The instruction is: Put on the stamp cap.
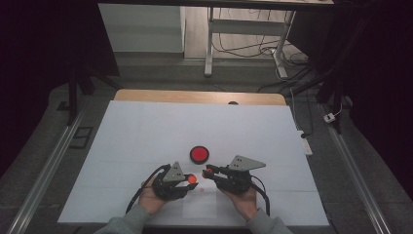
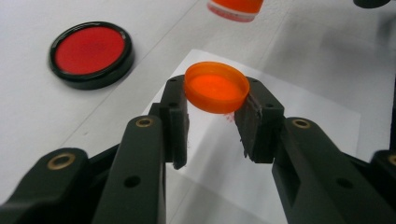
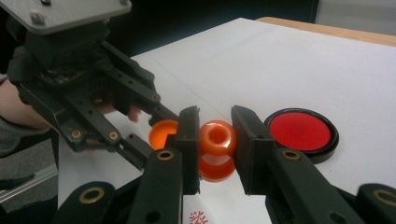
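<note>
Near the front edge of the white surface, the left gripper pinches the orange cap already off the small orange bottle (clamped in the right gripper), with the red ink pad just beyond, unused.

My pads hid the orange cap's sides; the orange bottle was cropped at twelve o'clock.

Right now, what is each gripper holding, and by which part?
The left gripper clamps an orange cap by its rim. The right gripper clamps a small orange bottle at its open neck.
</note>
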Available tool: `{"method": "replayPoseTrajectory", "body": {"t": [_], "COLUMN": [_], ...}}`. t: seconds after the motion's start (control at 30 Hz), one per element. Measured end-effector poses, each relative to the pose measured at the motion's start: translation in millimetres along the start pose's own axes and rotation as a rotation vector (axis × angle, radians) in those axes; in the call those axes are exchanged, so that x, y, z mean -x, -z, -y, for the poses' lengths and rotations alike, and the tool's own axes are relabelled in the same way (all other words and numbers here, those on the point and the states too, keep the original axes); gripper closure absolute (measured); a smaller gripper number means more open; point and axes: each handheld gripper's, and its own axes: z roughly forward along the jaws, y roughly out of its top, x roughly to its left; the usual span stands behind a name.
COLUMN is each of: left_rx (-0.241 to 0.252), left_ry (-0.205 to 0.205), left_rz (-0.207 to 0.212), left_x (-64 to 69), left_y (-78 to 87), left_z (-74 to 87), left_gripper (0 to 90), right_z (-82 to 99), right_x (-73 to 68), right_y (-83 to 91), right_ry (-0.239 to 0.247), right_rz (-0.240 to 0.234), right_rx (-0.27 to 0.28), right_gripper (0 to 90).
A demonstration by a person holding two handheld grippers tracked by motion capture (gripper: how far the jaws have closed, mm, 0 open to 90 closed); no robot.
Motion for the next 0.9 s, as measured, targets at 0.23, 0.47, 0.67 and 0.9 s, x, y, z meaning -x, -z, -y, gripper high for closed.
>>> {"method": "replayPoseTrajectory", "body": {"t": [0.23, 0.47, 0.67, 0.9], "left_rx": [0.013, 0.005, 0.000, 0.005], "left_ry": [0.001, -0.002, -0.002, 0.004], "left_rz": [0.016, 0.021, 0.021, 0.022], "left_x": [3.8, 5.1, 3.9, 4.5], "left_y": [-8.6, -12.8, -15.3, -16.6], "left_z": [-3.0, -3.4, -3.1, -4.0], "left_gripper": [65.3, 65.2, 65.2, 65.2], "right_z": [0.7, 0.1, -0.2, 0.1], "right_x": [-1.6, -4.7, -7.1, -9.9], "right_y": [-2.2, -3.6, -4.9, -7.1], "right_ry": [-0.001, 0.006, 0.011, 0.013], "right_rz": [-0.014, -0.030, -0.038, -0.050], "right_rx": [-0.008, -0.011, -0.010, -0.017], "right_gripper": [72.1, 72.1, 72.1, 72.1]}}
